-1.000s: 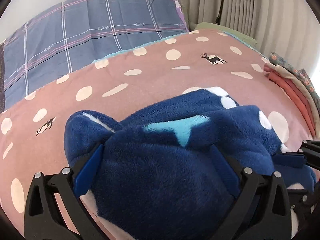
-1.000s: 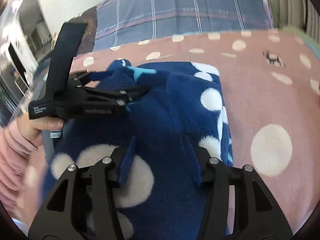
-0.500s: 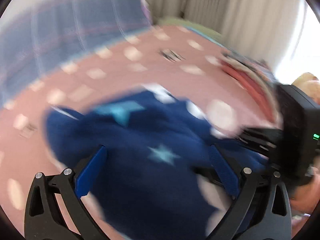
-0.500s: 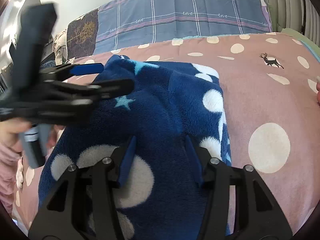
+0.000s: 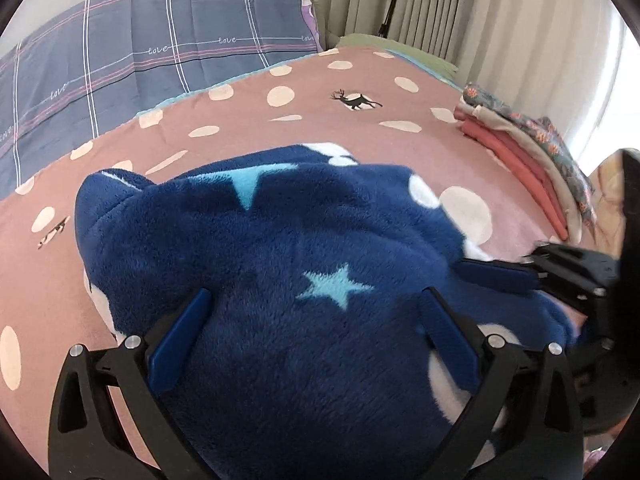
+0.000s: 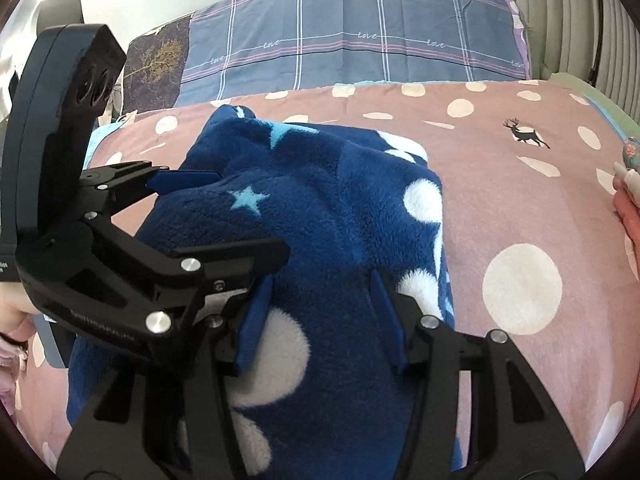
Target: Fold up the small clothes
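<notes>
A dark blue fleece garment with light blue stars and white dots lies bunched on the pink dotted bedspread. My left gripper is open, its blue fingers spread wide over the fleece. My right gripper is open too, with its fingers resting on the same garment. The right gripper shows at the right edge of the left wrist view. The left gripper shows at the left of the right wrist view.
A stack of folded clothes in red, cream and floral lies at the bed's right edge. A blue plaid pillow lies at the head of the bed. Curtains hang behind.
The left gripper swung right then steadied over the fleece; a second star is now showing on top. The right gripper has stayed in place.
</notes>
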`<state>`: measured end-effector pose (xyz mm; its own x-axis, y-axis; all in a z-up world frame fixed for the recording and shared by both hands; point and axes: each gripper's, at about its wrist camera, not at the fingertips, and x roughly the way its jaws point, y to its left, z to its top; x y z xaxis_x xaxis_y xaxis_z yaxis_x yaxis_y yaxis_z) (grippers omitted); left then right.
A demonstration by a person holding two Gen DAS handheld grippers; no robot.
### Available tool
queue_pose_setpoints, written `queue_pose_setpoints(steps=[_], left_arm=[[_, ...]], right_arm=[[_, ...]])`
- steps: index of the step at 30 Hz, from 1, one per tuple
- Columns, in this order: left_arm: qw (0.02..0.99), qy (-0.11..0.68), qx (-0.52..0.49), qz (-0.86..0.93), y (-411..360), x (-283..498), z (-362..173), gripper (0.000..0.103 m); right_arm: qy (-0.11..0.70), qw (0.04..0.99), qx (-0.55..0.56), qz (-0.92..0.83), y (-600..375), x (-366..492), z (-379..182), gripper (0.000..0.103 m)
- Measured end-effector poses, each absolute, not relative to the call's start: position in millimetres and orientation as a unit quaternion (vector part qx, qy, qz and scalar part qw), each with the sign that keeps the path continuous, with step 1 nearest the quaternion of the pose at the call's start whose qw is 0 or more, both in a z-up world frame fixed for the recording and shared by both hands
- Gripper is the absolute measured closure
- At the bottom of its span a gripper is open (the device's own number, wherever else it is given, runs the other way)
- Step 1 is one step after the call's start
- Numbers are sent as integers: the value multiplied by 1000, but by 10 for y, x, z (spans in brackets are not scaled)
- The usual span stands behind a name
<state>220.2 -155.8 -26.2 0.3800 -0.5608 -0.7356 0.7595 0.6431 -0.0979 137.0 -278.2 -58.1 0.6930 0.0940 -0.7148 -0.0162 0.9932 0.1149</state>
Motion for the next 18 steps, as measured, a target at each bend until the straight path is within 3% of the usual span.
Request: queue_pose_setpoints(steps=[5, 8, 10, 18], left_arm=[[820, 384, 99, -412, -1536, 2295, -115, 1], [816, 374, 163, -409, -1643, 2299, -367, 1], [816, 383, 125, -415, -1575, 2384, -455, 1], [830, 358, 138, -405, -1578, 2282, -411, 1]], right_arm=[[376, 926, 17, 23, -2738, 1097, -498, 51], [389, 920, 32, 45, -2845, 1030, -501, 50], [398, 914, 48, 60, -2918, 1058, -554, 50], [397, 914, 53, 57, -2884, 1097, -666, 49]])
